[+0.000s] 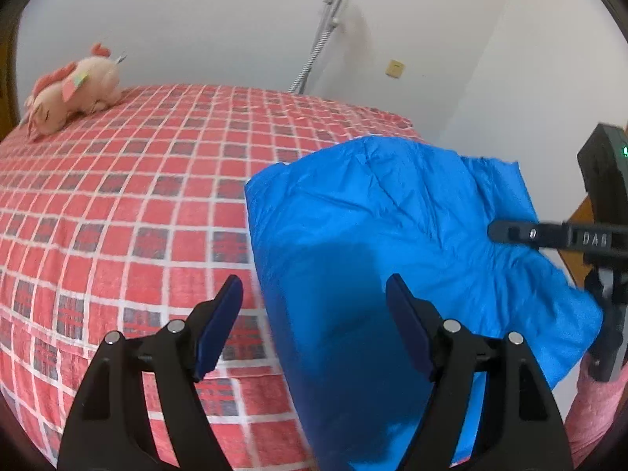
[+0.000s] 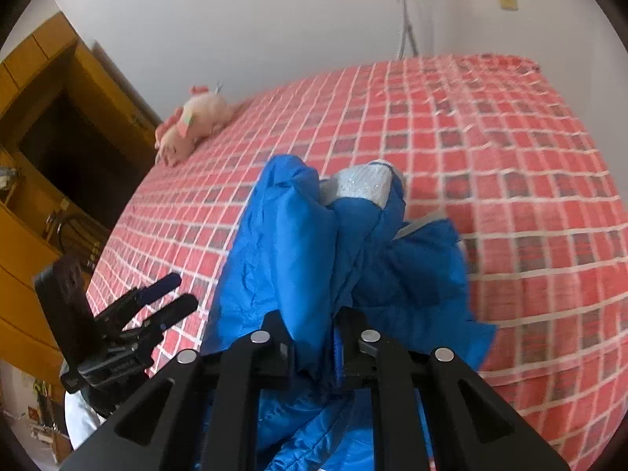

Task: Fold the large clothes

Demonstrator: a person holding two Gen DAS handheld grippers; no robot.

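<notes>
A large bright blue jacket (image 1: pixel 384 219) lies on a bed with a red checked cover (image 1: pixel 129 212). My left gripper (image 1: pixel 314 298) is open and empty, just above the jacket's left edge. My right gripper (image 2: pixel 314 337) is shut on a bunched fold of the blue jacket (image 2: pixel 298 235) and holds it up off the bed; a silvery white lining patch (image 2: pixel 359 186) shows at the far end. The right gripper also shows in the left wrist view (image 1: pixel 510 231) at the jacket's right side. The left gripper shows in the right wrist view (image 2: pixel 168 298), open, left of the jacket.
A pink plush toy (image 1: pixel 74 90) lies at the bed's far left corner, also in the right wrist view (image 2: pixel 192 121). A metal crutch (image 1: pixel 325 27) leans on the white wall behind the bed. A wooden wardrobe (image 2: pixel 43 125) stands to the left.
</notes>
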